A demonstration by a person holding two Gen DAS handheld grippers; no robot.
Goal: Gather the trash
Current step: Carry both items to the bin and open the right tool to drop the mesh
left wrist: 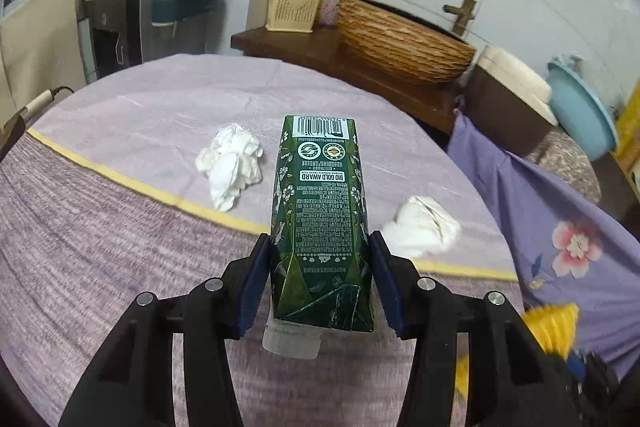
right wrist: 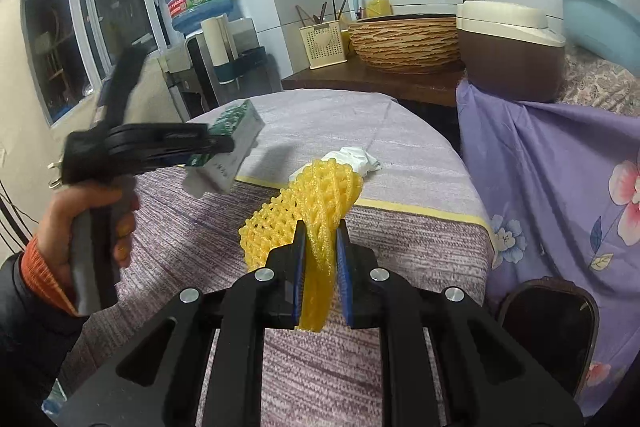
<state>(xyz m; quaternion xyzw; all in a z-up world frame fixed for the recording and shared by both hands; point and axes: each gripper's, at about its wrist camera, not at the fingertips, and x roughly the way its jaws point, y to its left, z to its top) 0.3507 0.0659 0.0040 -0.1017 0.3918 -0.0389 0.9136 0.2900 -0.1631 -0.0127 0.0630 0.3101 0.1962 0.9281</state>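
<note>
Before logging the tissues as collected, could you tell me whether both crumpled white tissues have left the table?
No, both crumpled white tissues lie on the table.

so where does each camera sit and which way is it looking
Left wrist: on the left gripper, facing along its jaws at the green carton they clamp, with two tissue wads beyond on the table.
Right wrist: on the right gripper, facing the yellow foam net in its jaws; the person's left hand shows.
Shared: carton, table, woven basin.
</note>
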